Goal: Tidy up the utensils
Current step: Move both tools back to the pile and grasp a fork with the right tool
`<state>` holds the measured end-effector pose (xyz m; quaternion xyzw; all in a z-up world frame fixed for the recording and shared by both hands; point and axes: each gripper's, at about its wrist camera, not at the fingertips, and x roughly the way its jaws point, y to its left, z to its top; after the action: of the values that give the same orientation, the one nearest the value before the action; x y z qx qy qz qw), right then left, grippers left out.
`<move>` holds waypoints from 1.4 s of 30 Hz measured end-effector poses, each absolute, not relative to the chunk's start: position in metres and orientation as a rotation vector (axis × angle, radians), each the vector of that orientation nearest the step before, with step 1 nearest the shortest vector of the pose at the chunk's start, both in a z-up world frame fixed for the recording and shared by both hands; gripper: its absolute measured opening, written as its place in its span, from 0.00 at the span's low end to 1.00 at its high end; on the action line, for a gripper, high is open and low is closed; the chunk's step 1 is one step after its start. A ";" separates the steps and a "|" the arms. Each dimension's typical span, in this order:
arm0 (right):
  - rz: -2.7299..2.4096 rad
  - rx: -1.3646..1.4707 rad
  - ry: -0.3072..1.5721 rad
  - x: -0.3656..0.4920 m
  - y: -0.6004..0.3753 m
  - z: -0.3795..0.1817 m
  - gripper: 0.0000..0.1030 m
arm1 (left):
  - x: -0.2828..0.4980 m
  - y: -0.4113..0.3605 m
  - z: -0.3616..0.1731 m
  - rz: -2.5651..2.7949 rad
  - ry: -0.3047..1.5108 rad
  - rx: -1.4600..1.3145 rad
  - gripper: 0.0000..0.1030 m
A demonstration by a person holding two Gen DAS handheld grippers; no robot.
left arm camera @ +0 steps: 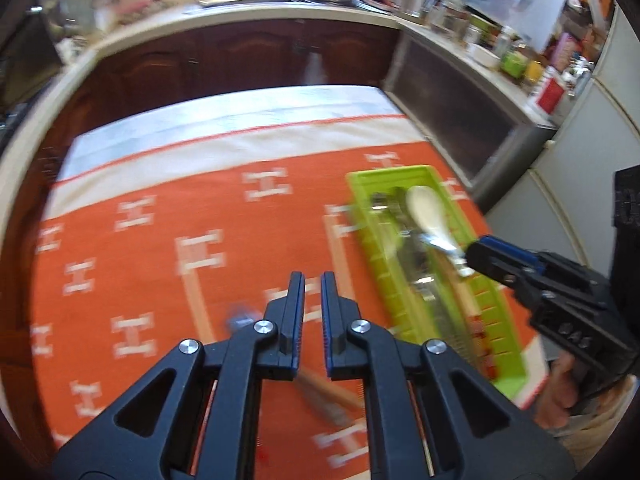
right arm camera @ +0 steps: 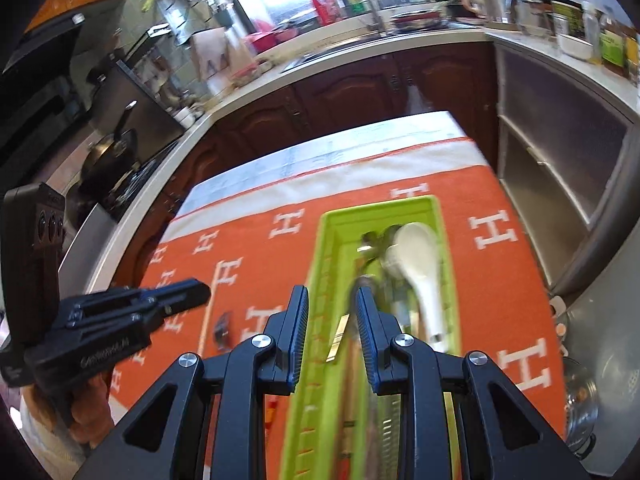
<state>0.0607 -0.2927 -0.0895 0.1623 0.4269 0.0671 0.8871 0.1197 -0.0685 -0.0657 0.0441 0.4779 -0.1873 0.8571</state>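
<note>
A lime green utensil tray (left arm camera: 362, 184) (right arm camera: 328, 224) lies on the orange cloth and holds a white ceramic spoon (left arm camera: 426, 210) (right arm camera: 420, 264) and several metal utensils. My right gripper (right arm camera: 332, 312) is open just above the tray's near half, with a blurred metal utensil (right arm camera: 340, 336) falling or lying between the fingers; it also shows in the left wrist view (left arm camera: 480, 254). My left gripper (left arm camera: 313, 300) is open and empty over the cloth, left of the tray; it also shows in the right wrist view (right arm camera: 200, 292). A wooden-handled utensil (left arm camera: 332, 396) lies on the cloth below the left gripper.
The orange patterned cloth (left arm camera: 160, 280) covers the table. A small dark object (right arm camera: 222, 330) lies on the cloth left of the tray. Dark wooden cabinets (left arm camera: 240, 60) and a cluttered counter run behind; a metal cabinet (right arm camera: 560, 168) stands to the right.
</note>
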 end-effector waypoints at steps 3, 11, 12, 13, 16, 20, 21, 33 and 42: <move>0.191 0.307 0.898 0.058 -0.266 -0.084 0.24 | 0.113 -0.032 -0.065 -0.316 0.997 0.086 0.10; 0.313 0.227 0.960 0.049 -0.194 -0.089 0.24 | 0.096 0.033 -0.087 -0.190 1.016 0.025 0.28; 0.320 0.223 0.968 0.054 -0.189 -0.092 0.24 | 0.095 0.039 -0.091 -0.184 1.027 0.016 0.28; 0.334 0.223 0.983 0.055 -0.181 -0.096 0.24 | 0.093 0.043 -0.095 -0.179 1.036 0.008 0.28; 0.367 0.230 1.026 0.064 -0.169 -0.109 0.24 | 0.091 0.046 -0.107 -0.181 1.056 -0.014 0.28; 0.400 0.210 1.070 0.077 -0.153 -0.129 0.24 | 0.090 0.041 -0.123 -0.198 1.084 -0.011 0.28; 0.403 0.205 1.076 0.081 -0.151 -0.133 0.24 | 0.090 0.039 -0.128 -0.201 1.091 -0.007 0.28; 0.429 0.167 1.166 0.118 -0.124 -0.174 0.24 | 0.101 0.018 -0.170 -0.219 1.159 0.001 0.28; 0.445 0.169 1.187 0.129 -0.113 -0.187 0.13 | 0.103 0.009 -0.173 -0.216 1.131 0.042 0.31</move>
<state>0.1293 -0.1134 -0.1867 0.0788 0.5539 0.2075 0.8025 0.1030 0.0093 -0.1735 0.0199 0.5347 -0.1020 0.8386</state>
